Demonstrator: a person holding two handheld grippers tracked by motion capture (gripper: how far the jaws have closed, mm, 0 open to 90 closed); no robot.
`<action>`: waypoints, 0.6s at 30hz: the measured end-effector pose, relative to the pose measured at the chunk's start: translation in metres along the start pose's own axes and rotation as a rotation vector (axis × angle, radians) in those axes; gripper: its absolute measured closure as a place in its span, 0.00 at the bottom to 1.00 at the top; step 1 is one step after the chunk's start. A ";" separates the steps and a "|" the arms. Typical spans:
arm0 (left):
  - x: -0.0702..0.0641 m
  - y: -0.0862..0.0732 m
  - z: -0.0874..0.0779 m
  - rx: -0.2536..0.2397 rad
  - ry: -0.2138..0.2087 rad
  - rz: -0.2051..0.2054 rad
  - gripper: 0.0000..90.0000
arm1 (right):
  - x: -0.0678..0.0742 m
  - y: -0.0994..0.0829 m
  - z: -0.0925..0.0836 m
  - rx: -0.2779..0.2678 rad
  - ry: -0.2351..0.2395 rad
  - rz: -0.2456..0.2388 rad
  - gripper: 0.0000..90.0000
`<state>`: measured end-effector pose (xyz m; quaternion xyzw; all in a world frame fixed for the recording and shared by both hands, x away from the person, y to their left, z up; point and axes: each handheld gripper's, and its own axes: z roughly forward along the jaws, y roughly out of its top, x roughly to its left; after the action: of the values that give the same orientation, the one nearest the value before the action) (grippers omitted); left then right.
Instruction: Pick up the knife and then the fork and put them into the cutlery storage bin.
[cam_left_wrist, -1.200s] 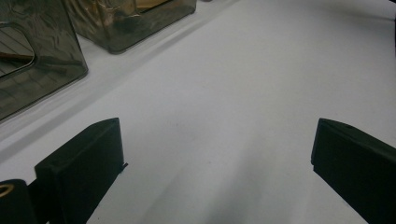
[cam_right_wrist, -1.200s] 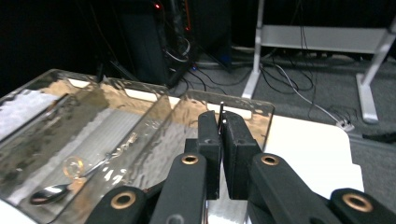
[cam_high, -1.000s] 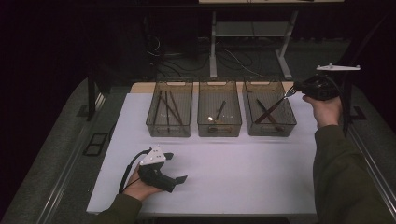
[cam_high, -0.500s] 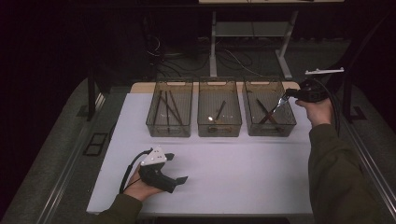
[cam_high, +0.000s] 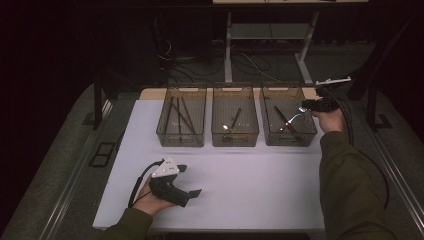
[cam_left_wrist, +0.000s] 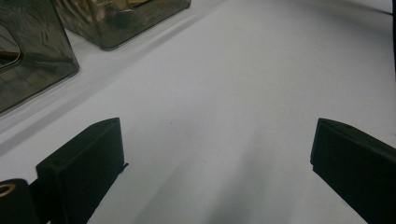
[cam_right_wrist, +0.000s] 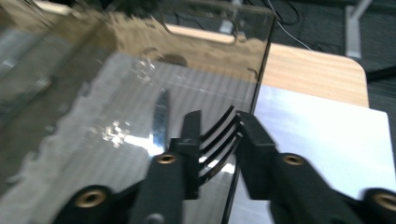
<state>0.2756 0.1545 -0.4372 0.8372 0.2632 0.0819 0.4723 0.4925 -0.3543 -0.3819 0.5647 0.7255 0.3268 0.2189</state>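
We see the right gripper (cam_high: 306, 105) held over the near right corner of the right-hand bin (cam_high: 288, 116), one of three smoky clear bins standing in a row at the back of the white worktop (cam_high: 250, 185). In the right gripper view a fork (cam_right_wrist: 218, 144) sits between the right gripper's jaws with its tines pointing away over the bin's edge; the jaws have just been opening and stand loose around it, though we cannot tell for sure whether the pads touch it. A knife (cam_right_wrist: 159, 122) lies on the bin's floor just beside the fork. The middle bin (cam_high: 235, 116) holds a spoon (cam_high: 233, 121) and the left bin (cam_high: 182, 117) holds dark sticks (cam_high: 180, 116). The left gripper (cam_high: 187, 187) rests on the worktop near the front, well apart from the bins, with its jaws wide open and nothing between them.
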 end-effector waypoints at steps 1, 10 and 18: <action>0.000 0.000 0.000 -0.001 0.000 -0.001 0.01 | 0.001 0.000 0.001 -0.003 -0.005 0.008 0.66; -0.001 0.000 0.001 0.003 -0.001 0.001 0.01 | -0.001 -0.001 -0.013 -0.046 0.039 0.026 0.47; 0.000 0.000 0.002 0.013 -0.002 0.003 0.01 | 0.006 -0.015 -0.027 -0.093 0.100 0.030 0.32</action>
<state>0.2762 0.1533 -0.4380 0.8407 0.2620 0.0804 0.4670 0.4620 -0.3566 -0.3736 0.5476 0.7112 0.3910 0.2035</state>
